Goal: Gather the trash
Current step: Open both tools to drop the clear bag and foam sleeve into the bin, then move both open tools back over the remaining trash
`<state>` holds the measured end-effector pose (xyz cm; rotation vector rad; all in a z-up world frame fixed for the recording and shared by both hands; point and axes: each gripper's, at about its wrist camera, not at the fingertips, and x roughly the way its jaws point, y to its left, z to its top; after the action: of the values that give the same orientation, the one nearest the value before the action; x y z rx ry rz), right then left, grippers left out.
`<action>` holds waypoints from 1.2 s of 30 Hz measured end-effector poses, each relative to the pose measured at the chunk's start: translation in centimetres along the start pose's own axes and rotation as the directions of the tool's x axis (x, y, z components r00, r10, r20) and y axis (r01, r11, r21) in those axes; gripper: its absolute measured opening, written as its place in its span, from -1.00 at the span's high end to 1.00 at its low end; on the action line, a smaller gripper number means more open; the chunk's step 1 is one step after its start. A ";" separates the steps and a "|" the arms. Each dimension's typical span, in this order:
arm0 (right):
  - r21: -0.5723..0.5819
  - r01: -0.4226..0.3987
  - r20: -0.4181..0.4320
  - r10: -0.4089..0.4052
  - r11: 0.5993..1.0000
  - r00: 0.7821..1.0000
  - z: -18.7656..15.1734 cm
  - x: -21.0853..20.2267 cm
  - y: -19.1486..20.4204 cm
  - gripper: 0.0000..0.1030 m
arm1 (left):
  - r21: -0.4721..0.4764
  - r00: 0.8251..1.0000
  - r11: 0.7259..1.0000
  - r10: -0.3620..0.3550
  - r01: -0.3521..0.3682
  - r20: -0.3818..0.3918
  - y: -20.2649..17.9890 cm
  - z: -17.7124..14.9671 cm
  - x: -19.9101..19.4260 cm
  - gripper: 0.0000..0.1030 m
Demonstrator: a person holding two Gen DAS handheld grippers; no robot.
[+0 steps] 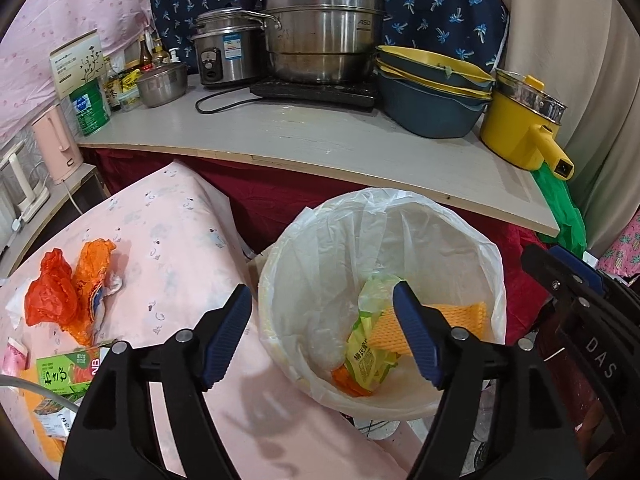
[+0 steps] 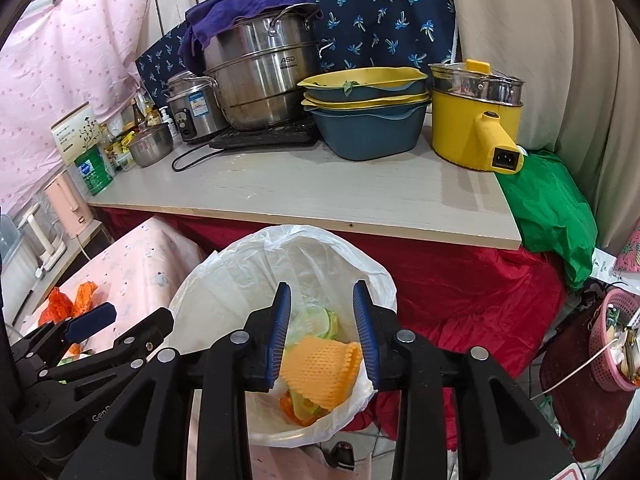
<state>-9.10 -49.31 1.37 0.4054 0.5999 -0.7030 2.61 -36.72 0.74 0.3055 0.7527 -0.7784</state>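
A white bin lined with a clear bag (image 1: pixel 384 216) stands by the pink-covered table; it also shows in the right wrist view (image 2: pixel 280 248). Inside lie a yellow foam net (image 1: pixel 460 316) (image 2: pixel 320 368) and a green-yellow wrapper (image 1: pixel 368 360). My left gripper (image 1: pixel 322 328) is open and empty over the bin's left rim. My right gripper (image 2: pixel 322 332) is open and empty above the bin, with the foam net below its fingers. On the table at the left lie crumpled orange bags (image 1: pixel 68 292) (image 2: pixel 66 300) and a green carton (image 1: pixel 68 372).
A grey counter (image 1: pixel 320 136) behind the bin carries steel pots (image 1: pixel 320 32), a rice cooker (image 1: pixel 224 52), stacked blue and yellow basins (image 1: pixel 432 92) and a yellow electric pot (image 1: pixel 520 128). A green bag (image 2: pixel 552 216) hangs at its right end. A pink basket (image 2: pixel 616 344) stands at the right.
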 end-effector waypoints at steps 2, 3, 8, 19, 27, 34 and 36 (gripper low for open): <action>-0.007 -0.003 0.004 0.003 1.000 1.000 0.1 -0.3 0.4 0.32 | -0.008 1.000 1.000 0.006 -0.006 0.004 0.4 0.0 -0.3 -0.35; -0.011 -0.005 0.006 0.005 1.000 1.000 0.1 -0.5 0.6 0.29 | -0.012 1.000 1.000 0.008 -0.008 0.006 0.6 -0.1 -0.5 -0.35; -0.032 -0.018 0.018 0.018 0.999 1.000 0.1 -1.4 1.9 0.22 | -0.034 0.999 0.999 0.022 -0.021 0.023 1.8 -0.3 -1.7 -0.35; -0.115 -0.101 0.014 0.103 0.988 0.995 -1.2 -3.6 7.5 0.01 | -0.141 0.994 0.985 0.101 -0.095 0.035 7.5 -2.7 -5.3 -0.36; -0.211 -0.188 -0.027 0.187 0.959 0.982 -3.6 -4.7 13.3 -0.04 | -0.222 0.983 0.959 0.184 -0.177 0.011 13.4 -5.8 -8.2 -0.36; -0.308 -0.253 -0.064 0.245 0.917 0.967 -6.3 -5.9 18.2 -0.12 | -0.312 0.966 0.916 0.254 -0.254 -0.042 19.3 -9.2 -10.7 -0.36; -0.333 -0.270 -0.079 0.258 0.904 0.963 -7.2 -6.1 19.5 -0.13 | -0.334 0.961 0.902 0.271 -0.275 -0.058 20.9 -10.3 -11.3 -0.36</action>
<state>-1.82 -28.95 2.64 0.1695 0.6694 -0.3223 7.39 -11.33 1.14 0.0982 0.8187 -0.3709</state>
